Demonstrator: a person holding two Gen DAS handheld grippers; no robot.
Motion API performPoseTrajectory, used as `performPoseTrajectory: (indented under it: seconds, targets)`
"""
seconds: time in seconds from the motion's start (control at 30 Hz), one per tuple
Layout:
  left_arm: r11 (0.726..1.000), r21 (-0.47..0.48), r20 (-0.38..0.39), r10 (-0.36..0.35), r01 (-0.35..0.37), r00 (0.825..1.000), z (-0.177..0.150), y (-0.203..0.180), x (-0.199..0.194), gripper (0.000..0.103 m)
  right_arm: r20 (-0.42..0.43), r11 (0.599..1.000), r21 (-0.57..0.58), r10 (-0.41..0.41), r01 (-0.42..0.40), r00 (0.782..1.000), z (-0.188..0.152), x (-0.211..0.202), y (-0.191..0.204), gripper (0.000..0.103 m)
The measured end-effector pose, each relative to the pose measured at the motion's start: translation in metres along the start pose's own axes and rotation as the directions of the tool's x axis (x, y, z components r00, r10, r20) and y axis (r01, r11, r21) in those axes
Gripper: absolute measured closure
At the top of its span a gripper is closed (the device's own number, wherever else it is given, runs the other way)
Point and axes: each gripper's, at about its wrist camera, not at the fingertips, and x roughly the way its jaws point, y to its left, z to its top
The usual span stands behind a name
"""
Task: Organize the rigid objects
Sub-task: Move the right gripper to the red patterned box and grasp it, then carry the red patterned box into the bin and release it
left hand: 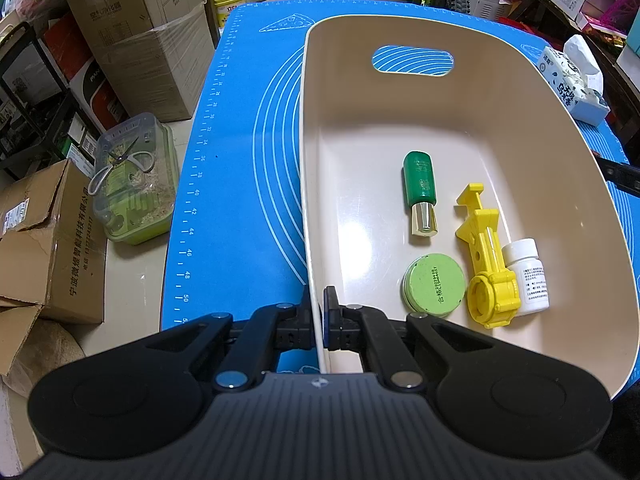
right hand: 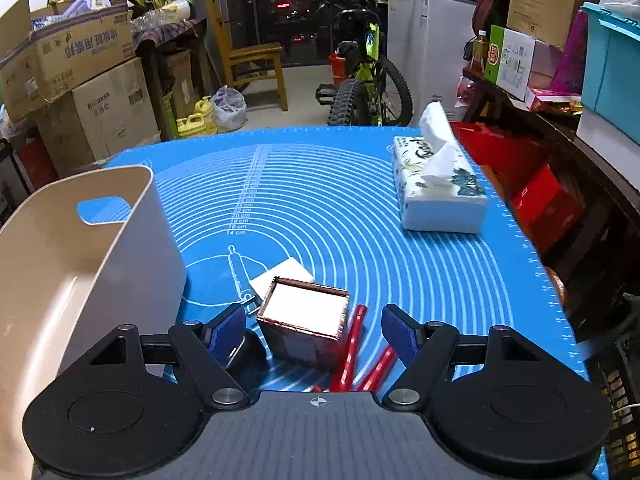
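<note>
L claw (left hand: 318,317) pinching bin (left hand: 440,92) rim

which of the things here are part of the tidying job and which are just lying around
Job: beige bin, green bottle, green tin, yellow plastic part, white pill bottle, small square box, red sticks.
Lying about: tissue pack, scissors container, cardboard boxes.

A cluttered home storeroom: stacked cardboard boxes (right hand: 80,80), bicycle (right hand: 368,80), freezer (right hand: 424,48).
</note>
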Motion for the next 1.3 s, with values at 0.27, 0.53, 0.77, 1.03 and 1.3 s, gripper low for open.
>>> performPoseTrajectory:
  seconds: [0.27,0.53,0.77,1.03,1.3]
  targets:
    - [1.000,0.000,0.000,0.000,0.000,1.000,0.000,0.000,0.000,0.098,-0.041,1.000,-0.016,-0.027,0.026,0.999,-0.004,0.029,0.020,0.026]
    - [1.000,0.000,0.000,0.000,0.000,1.000,0.000,0.001,0.000,0.098,-0.028,0.998,-0.012,-0.067,0.066,0.997,-0.008,0.027,0.013,0.043]
    - [1.000,0.000,0.000,0.000,0.000,1.000,0.000,0.001,0.000,0.098,0.023,0.997,-0.019,-0.072,0.072,0.997,-0.006,0.004,0.004,0.043]
    - [1.000,-0.001,0.000,-0.001,0.001,1.000,0.001,0.001,0.000,0.098,0.094,0.999,-0.010,-0.040,0.041,0.995,0.006,-0.027,-0.001,0.043]
    - [1.000,0.000,0.000,0.000,0.000,1.000,0.000,0.001,0.000,0.098,0.192,1.000,-0.003,0.011,-0.010,0.981,0.021,-0.064,0.004,0.043]
